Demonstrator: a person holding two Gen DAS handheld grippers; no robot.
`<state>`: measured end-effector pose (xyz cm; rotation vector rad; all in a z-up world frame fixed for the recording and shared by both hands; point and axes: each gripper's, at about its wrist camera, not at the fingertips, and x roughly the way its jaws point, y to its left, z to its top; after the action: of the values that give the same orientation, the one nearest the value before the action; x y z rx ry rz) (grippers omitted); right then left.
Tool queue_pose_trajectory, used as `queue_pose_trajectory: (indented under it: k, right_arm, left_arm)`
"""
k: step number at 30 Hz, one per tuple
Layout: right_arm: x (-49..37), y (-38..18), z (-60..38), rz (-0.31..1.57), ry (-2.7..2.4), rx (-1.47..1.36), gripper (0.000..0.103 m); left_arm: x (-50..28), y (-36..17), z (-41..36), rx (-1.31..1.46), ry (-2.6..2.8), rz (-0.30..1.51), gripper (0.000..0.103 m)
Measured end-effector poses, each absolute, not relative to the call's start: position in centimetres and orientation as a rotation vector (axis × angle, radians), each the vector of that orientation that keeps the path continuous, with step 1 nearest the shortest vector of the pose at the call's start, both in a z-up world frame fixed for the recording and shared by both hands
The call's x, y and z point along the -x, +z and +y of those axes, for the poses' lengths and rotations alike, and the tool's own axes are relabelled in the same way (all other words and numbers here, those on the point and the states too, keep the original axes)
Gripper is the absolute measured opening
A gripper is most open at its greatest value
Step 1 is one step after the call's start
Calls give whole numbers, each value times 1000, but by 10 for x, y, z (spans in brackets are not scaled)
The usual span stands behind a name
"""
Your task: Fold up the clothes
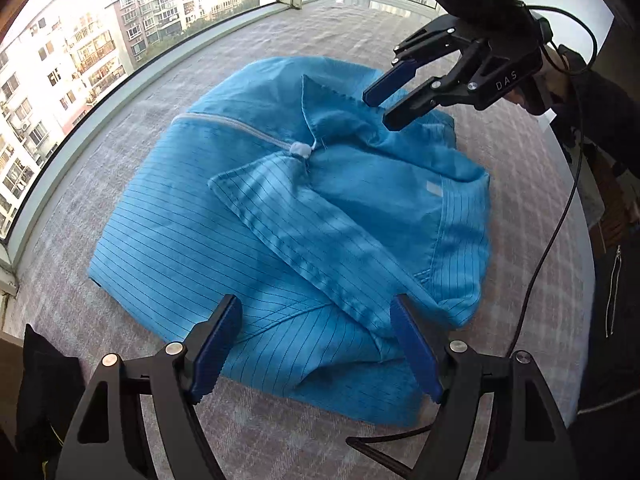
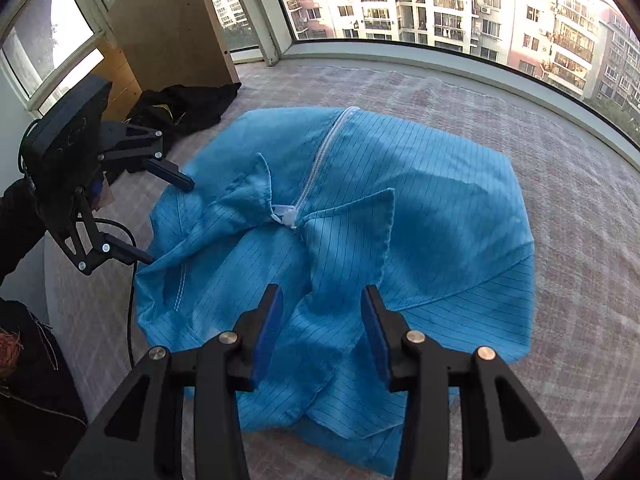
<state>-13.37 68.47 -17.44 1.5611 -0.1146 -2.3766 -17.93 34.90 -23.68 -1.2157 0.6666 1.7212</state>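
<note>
A blue pin-striped jacket (image 1: 224, 248) (image 2: 448, 216) lies partly folded on the surface, collar flaps spread around the white zipper pull (image 1: 300, 149) (image 2: 286, 214). The white zipper (image 1: 232, 124) (image 2: 326, 152) runs away from the collar. My left gripper (image 1: 314, 314) (image 2: 168, 222) is open above the jacket's edge by one shoulder, with nothing held. My right gripper (image 2: 320, 300) (image 1: 381, 109) is open over the neck end, and cloth shows beneath the gap between its fingers. Whether either gripper touches the cloth is unclear.
The jacket rests on a pinkish-grey textured surface (image 2: 560, 152) bounded by a curved window sill (image 2: 480, 64). A wooden cabinet (image 2: 168, 28) and dark clothes (image 2: 188, 104) sit at one end. A person in dark clothing (image 1: 600, 128) and a black cable (image 1: 560, 220) are beside it.
</note>
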Motion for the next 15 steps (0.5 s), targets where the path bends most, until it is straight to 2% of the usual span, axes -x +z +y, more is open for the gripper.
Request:
queue_pose_trajectory:
  k: [2,9,13,15]
  right_arm:
    - [143,-184,676,-93,-2342,-1598,40]
    - [156,-140,695,-236,-2439,-1376,40]
    - [192,-171,695,-327,-2336,-1485,40]
    - [191,-173,690,-254,-2373,-1538,40]
  left_arm:
    - [177,-235,352,1208,1710,662,75]
    - [197,-185,350,1106,1742,540,75]
    - [222,-196,370,1139,1712,458,75]
    - [231,-207,378,1207,1727,446,73]
